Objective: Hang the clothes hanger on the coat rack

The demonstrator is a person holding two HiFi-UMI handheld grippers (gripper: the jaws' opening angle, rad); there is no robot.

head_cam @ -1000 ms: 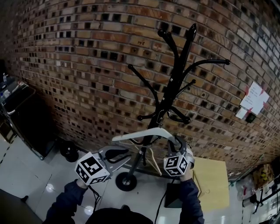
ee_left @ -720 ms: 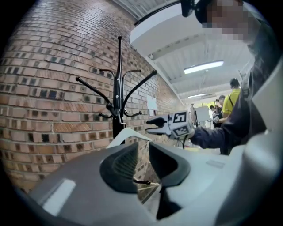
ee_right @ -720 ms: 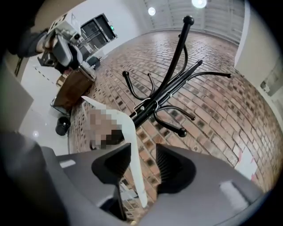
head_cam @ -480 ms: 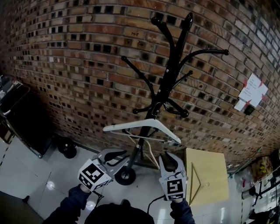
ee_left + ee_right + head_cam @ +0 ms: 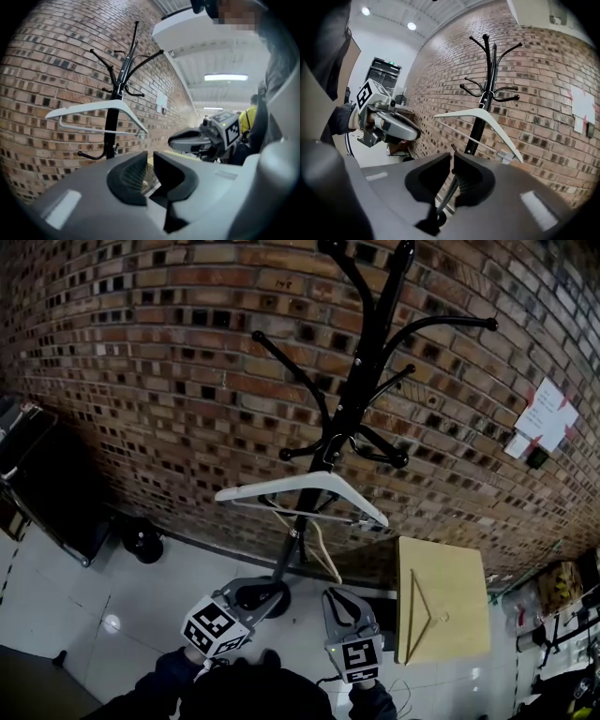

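- The white clothes hanger (image 5: 281,486) hangs on the black coat rack (image 5: 361,371), caught low on the pole where the short lower hooks branch out. No jaws touch it.
- Its arms slope down to either side, the one nearer the right lower than the other, and a thin bar runs beneath them.
- The left gripper (image 5: 150,157) is clenched on nothing. Its two dark pads are drawn together with only a thin slit between them. It sits well below and in front of the hanger and points towards the rack.
- The right gripper (image 5: 453,159) is closing, its jaws almost together. Nothing is gripped between them, and only the rack's pole shows through the gap, far behind.
- In the head view both grippers are low in the picture, side by side near the rack's foot and apart from the hanger, with dark sleeves (image 5: 159,681) behind them.
- The rack stands just before a brick wall (image 5: 141,352) on a pale, glossy floor (image 5: 112,615).
- Right of the rack's foot lies a pale yellow board (image 5: 450,577), with what may be a second, thin hanger (image 5: 424,610) on it, though the view is too small to be sure.
- White papers (image 5: 544,413) are stuck to the wall at the right.
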